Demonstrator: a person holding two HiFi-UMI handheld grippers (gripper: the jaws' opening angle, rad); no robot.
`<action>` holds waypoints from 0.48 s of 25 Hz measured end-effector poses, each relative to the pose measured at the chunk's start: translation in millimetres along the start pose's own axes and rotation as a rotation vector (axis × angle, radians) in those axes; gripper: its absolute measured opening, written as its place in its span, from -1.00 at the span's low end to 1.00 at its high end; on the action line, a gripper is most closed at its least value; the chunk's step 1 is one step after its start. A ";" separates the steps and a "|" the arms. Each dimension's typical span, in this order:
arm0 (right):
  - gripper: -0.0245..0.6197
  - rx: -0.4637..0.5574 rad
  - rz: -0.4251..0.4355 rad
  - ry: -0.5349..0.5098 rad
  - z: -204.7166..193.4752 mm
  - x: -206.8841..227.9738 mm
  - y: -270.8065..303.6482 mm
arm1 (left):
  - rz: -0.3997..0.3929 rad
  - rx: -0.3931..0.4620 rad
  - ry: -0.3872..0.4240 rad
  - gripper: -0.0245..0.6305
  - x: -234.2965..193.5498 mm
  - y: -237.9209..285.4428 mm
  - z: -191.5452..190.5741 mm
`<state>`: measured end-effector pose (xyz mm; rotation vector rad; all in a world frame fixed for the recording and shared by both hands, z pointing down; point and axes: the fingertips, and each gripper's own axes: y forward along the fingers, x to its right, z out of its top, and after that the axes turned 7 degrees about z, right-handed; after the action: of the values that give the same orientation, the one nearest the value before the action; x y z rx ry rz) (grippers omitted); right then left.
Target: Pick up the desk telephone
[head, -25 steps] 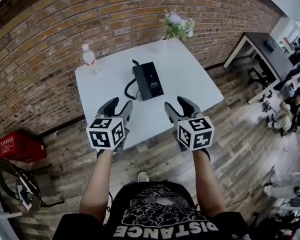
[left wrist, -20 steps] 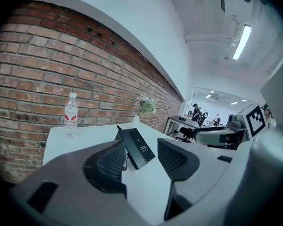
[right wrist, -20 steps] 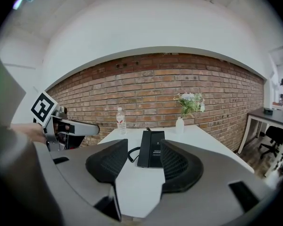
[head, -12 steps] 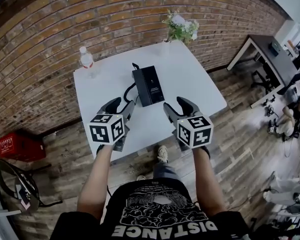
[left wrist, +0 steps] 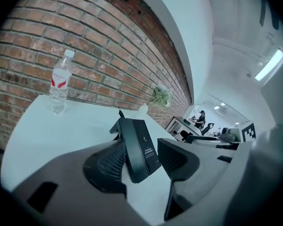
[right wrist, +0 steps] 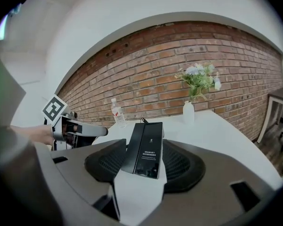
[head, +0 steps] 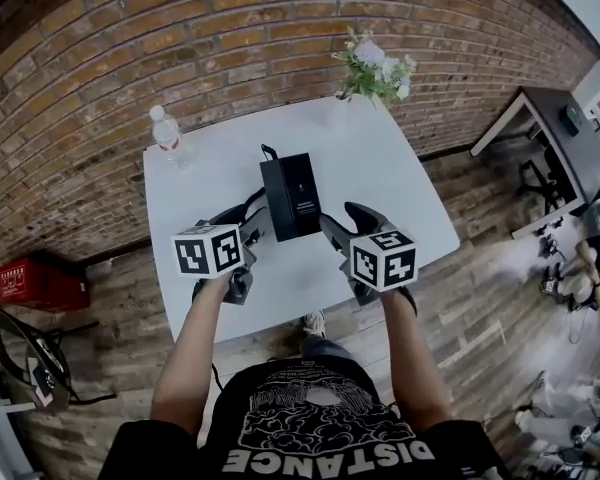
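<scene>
Head view: you stood at the near edge of a white bench (head: 390, 193) with both arms held out over it. A brick wall (head: 230, 38) ran behind the bench.
Desk telephone (head: 292, 196): a flat black slab that lay about mid-bench, its long side pointing away from you. A short dark cable (head: 268, 152) left its far end.
Left tool (head: 246, 224): your left tool was just beside the telephone's near left corner. In the left gripper view its jaws stood wide apart, with the telephone's near end showing between the ribbed pads (left wrist: 112, 161). Neither pad had closed on the telephone.
Right tool (head: 340, 222): your right tool was just beside the telephone's near right corner, opposite the left tool. Its jaws were opening. In the right gripper view the telephone's near end lay between them, and no pad was seen pressing on it.
Water bottle (head: 166, 133): a clear bottle with a red label that stood upright near the bench's far left corner, well apart from the telephone.
Vase of flowers (head: 373, 66): it stood at the far right corner of the bench, against the wall.
Red crate (head: 35, 283): it sat on the wooden floor (head: 480, 298), left of the bench at the foot of the wall.
</scene>
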<state>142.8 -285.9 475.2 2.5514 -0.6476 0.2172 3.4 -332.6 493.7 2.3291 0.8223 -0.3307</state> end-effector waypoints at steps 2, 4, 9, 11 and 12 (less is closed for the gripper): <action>-0.25 -0.023 0.033 0.013 -1.9 10.3 10.8 | -0.006 -0.019 -0.033 -0.33 -2.2 14.5 -2.3; -0.25 -0.046 0.064 0.023 -4.1 20.1 20.9 | -0.012 -0.040 -0.065 -0.33 -5.2 29.1 -5.3; -0.20 -0.103 0.151 0.056 -10.8 37.2 46.8 | -0.039 -0.056 -0.178 -0.33 -14.3 60.4 -10.3; -0.20 -0.117 0.182 0.080 -13.3 43.2 56.6 | -0.060 -0.070 -0.201 -0.33 -15.4 71.6 -13.6; -0.20 -0.126 0.198 0.092 -15.3 45.6 61.8 | -0.066 -0.078 -0.209 -0.33 -16.5 76.3 -15.5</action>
<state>152.3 -344.0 526.9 2.3425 -0.8513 0.3483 39.4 -376.3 549.6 2.1548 0.7956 -0.5504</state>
